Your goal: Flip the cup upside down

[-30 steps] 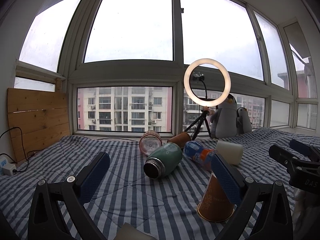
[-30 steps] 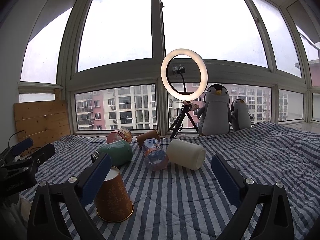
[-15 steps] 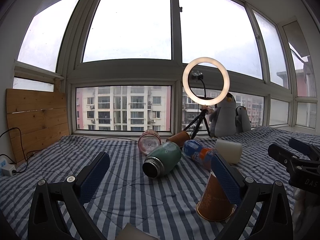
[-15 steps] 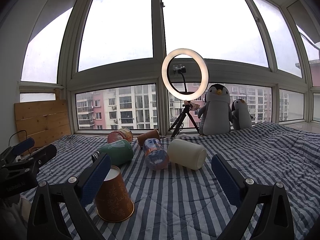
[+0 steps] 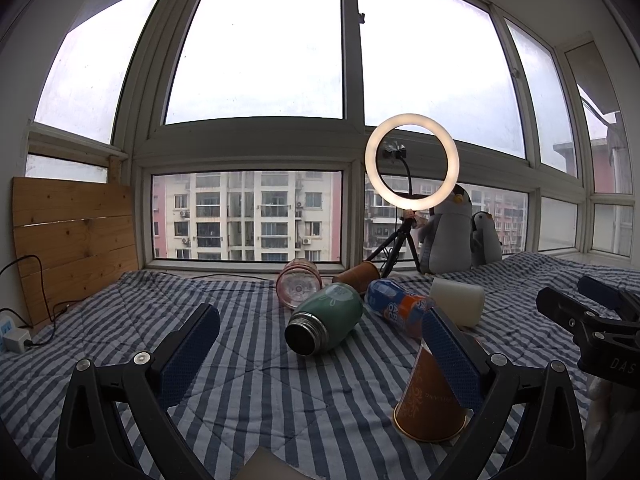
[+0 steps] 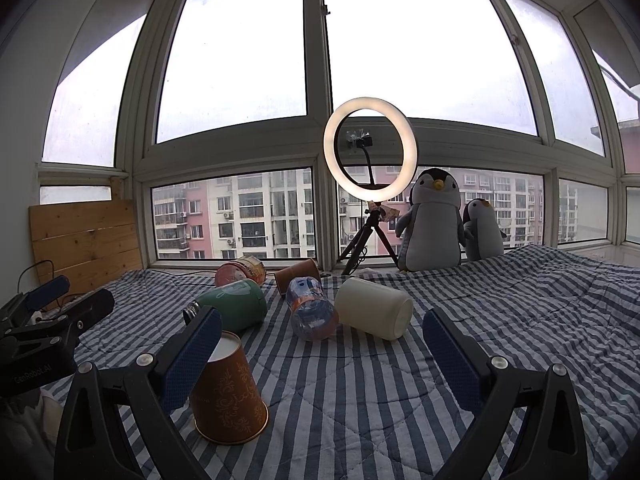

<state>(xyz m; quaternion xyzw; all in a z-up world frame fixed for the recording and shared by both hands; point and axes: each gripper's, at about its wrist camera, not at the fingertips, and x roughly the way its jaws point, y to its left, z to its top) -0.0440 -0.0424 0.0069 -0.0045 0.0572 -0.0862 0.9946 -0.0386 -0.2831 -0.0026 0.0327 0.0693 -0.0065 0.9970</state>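
Cup stands upside down on the striped blanket, its wide mouth down and its white bottom on top. It is orange-brown with swirly marks. The left claw is spread wide and holds nothing. The right claw is spread wide too. Behind the cup lie a green bottle, a clear bottle and a white cup.
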